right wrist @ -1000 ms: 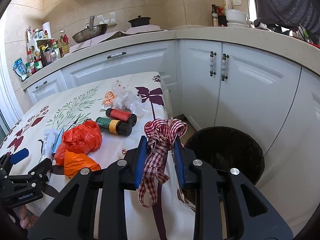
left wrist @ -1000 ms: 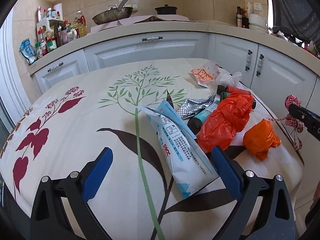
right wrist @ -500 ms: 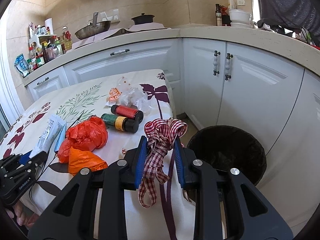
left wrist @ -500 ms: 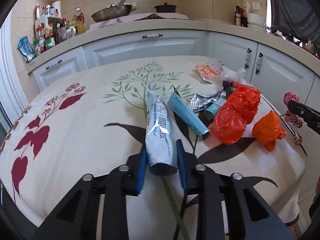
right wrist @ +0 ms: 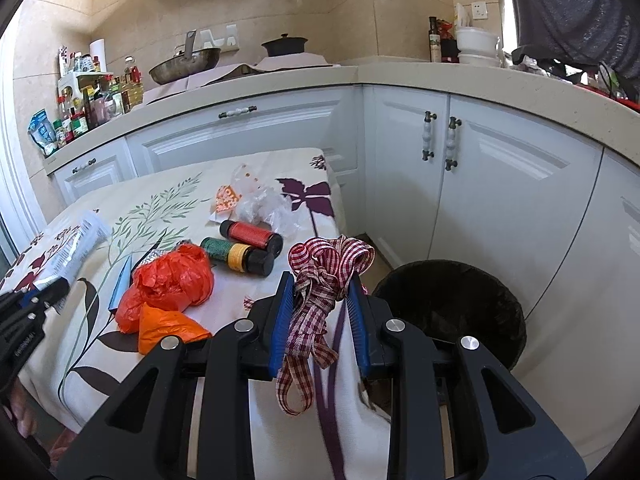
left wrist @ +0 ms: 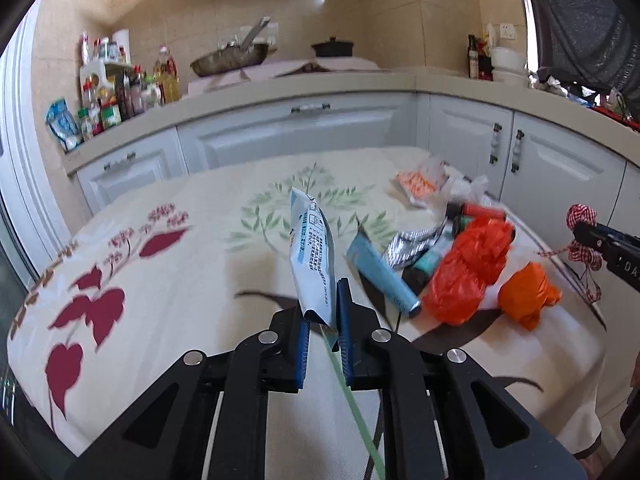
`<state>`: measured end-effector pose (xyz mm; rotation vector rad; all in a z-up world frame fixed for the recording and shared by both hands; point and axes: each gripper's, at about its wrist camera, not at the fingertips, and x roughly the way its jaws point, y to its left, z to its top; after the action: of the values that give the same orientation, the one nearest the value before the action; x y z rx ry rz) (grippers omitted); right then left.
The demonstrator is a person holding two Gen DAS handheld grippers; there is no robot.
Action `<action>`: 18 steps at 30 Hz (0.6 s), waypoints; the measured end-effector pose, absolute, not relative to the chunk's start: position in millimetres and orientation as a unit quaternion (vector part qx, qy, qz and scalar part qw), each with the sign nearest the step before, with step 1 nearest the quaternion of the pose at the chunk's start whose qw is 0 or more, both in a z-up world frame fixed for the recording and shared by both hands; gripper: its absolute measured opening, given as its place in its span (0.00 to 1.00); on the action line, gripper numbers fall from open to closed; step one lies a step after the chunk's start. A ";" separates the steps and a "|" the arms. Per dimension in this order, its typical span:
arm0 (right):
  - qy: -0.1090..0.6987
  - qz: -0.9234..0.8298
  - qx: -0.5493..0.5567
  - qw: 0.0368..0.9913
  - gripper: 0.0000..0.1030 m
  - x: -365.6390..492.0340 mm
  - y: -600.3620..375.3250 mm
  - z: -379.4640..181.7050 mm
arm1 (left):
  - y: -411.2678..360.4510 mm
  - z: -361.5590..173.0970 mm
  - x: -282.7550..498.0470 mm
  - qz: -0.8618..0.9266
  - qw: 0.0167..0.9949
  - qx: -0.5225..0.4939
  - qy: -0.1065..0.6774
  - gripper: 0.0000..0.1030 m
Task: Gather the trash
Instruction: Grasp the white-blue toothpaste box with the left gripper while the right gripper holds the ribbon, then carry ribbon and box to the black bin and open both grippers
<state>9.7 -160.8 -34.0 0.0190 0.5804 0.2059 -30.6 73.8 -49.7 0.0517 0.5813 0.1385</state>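
Left gripper (left wrist: 323, 328): jaws have just closed on the lower end of the white packet (left wrist: 314, 256), which stands lifted off the table (left wrist: 180, 280).
Right gripper (right wrist: 320, 312): jaws partly closed, clamping the checked ribbon (right wrist: 320, 280).
Bin (right wrist: 448, 308): on the floor, at 3 o'clock from the ribbon.
Orange bags (right wrist: 172, 284): on the table, at 9 o'clock from the ribbon.
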 end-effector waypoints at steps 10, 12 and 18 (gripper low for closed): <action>0.268 0.059 0.002 0.962 0.25 11.7 -193.4 -22.7 | 42.5 -24.7 -17.3 0.013 0.964 0.032 0.262 0.13; 0.264 0.048 -0.002 0.963 0.25 12.9 -202.0 -20.8 | 30.9 -20.7 -12.9 -0.005 0.965 0.036 0.258 0.13; 0.255 0.022 -0.005 0.967 0.25 17.1 -226.5 -15.5 | -8.6 -10.6 0.4 -0.051 0.968 0.054 0.241 0.13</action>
<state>17.1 -226.5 -15.5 -0.0096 0.5151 0.0439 0.4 -8.6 -10.6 0.1096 0.4876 -0.1035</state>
